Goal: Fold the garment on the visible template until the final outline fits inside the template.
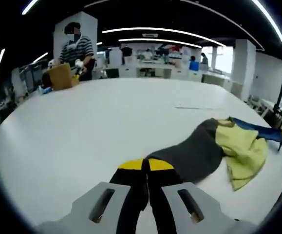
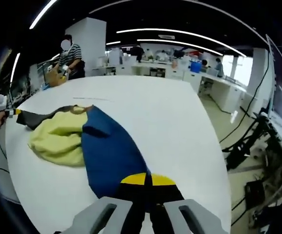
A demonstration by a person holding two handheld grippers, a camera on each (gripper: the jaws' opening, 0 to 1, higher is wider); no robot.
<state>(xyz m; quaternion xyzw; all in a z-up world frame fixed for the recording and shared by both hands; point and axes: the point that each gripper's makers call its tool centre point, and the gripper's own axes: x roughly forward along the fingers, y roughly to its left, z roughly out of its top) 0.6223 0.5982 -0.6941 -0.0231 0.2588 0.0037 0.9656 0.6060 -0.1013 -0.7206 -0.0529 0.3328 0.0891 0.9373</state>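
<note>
Two tools [image 1: 146,168] [image 2: 147,181] at opposite ends of lengthwise-stretched garment [image 2: 102,146].

We see the garment [image 1: 214,151] on the table [image 1: 106,131], at two o'clock from the left gripper [image 1: 146,170].

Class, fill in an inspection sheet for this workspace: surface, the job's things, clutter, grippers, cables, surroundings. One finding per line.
Surface: white table, with a faint thin outline marked on it.
Job's things: one garment in grey, yellow and blue, stretched between the two grippers, its yellow middle bunched on the table.
Clutter: nothing seen near the garment.
Grippers: left gripper shut on the grey end; right gripper shut on the blue end.
Cables: black cables beside the table, toward the floor.
Surroundings: open office with desks; a person in a striped top at the far table edge by a brown box.
</note>
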